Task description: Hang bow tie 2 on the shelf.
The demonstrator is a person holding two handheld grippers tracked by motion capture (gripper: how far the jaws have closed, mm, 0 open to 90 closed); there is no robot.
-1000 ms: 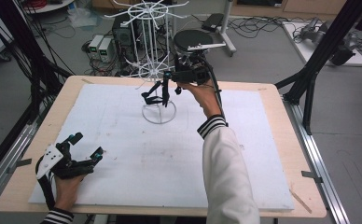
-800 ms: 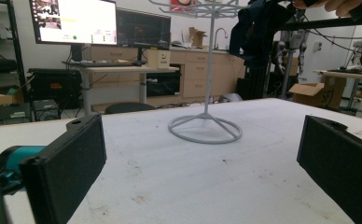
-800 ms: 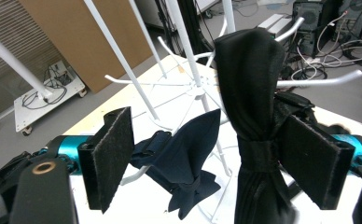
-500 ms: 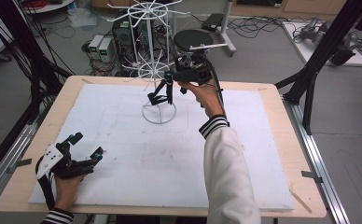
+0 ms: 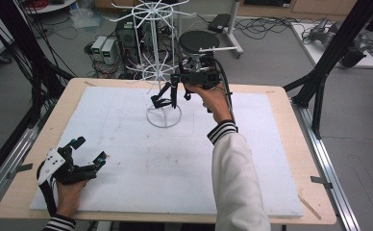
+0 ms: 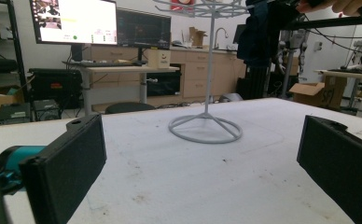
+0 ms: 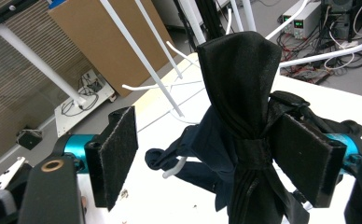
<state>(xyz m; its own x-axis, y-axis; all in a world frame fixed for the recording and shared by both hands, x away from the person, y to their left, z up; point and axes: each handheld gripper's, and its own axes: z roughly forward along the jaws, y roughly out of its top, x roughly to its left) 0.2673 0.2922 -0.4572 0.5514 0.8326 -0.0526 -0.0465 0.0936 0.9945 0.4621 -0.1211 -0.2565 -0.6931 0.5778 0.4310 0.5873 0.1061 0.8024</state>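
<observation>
The bow tie [image 7: 244,140] should be hooked fully onto the rack [image 5: 163,72] before the wide-open right gripper [image 5: 167,98] is withdrawn.

rack [image 5: 161,57]: white coated wire, smooth, slight sheen
bow tie [image 7: 244,126]: your dark cloth piece, matt, finely woven
right gripper [image 7: 207,158] pads: black, rough and felt-like, could be foam
table mat [image 5: 127,163]: white, matt, scuffed
table edge [image 5: 280,91]: pale bare wood

White-padded table [image 5: 280,192], wire rack [image 5: 164,117] on it.
</observation>
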